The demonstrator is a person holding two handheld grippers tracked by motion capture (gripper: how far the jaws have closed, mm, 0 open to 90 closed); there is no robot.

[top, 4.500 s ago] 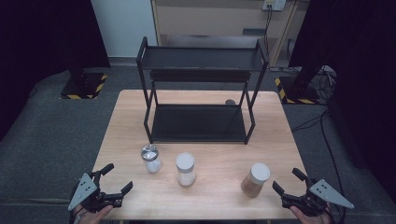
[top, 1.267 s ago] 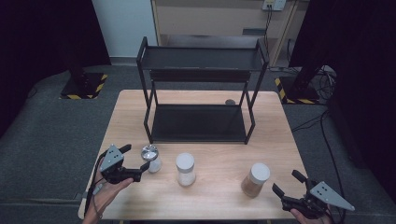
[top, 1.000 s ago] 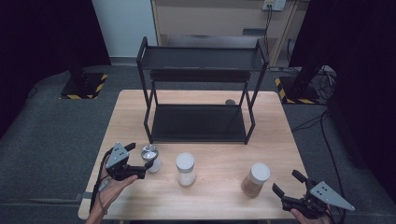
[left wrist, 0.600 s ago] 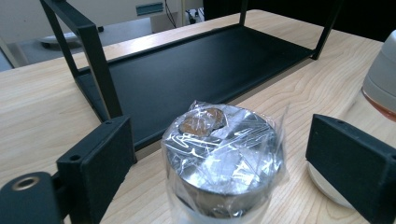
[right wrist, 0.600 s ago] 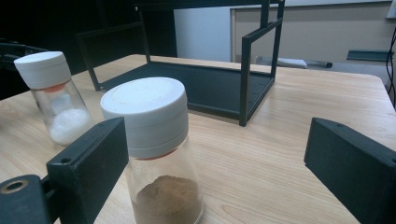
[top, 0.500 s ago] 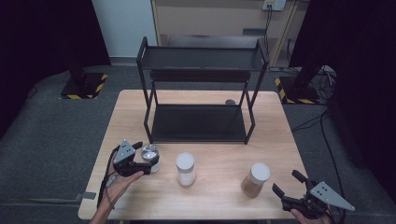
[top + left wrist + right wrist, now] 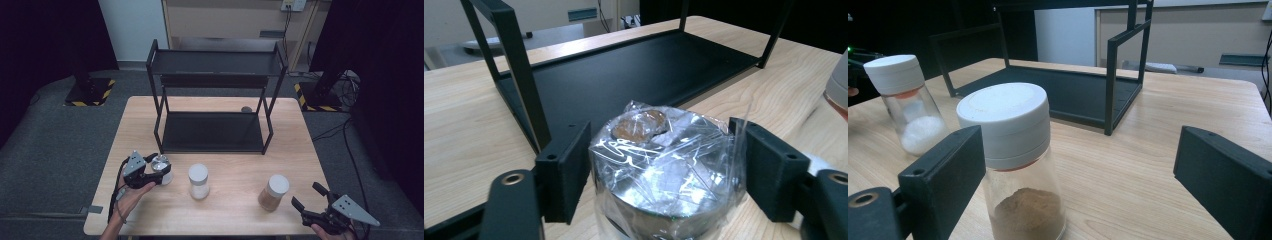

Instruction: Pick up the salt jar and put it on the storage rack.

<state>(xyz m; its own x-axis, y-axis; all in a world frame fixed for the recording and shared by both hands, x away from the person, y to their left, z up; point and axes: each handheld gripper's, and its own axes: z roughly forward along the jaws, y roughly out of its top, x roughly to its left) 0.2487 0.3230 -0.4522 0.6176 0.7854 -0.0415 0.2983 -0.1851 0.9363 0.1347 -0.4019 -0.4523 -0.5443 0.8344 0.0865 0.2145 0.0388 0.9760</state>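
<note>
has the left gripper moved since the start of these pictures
Yes. The left gripper has come in from the table's near left corner, toward the black rack, and its jaws have just been closing around the foil-topped jar.

the foil-topped jar [image 7: 162, 169] stands upright on the wooden table, near its front left part, in front of the left end of the black rack's bottom shelf. it is a small clear jar with a shiny silver lid wrapped in crinkled clear film [image 7: 666, 160]; a brownish patch shows under the film on top. it stands apart from the two white-capped jars to its right
</note>
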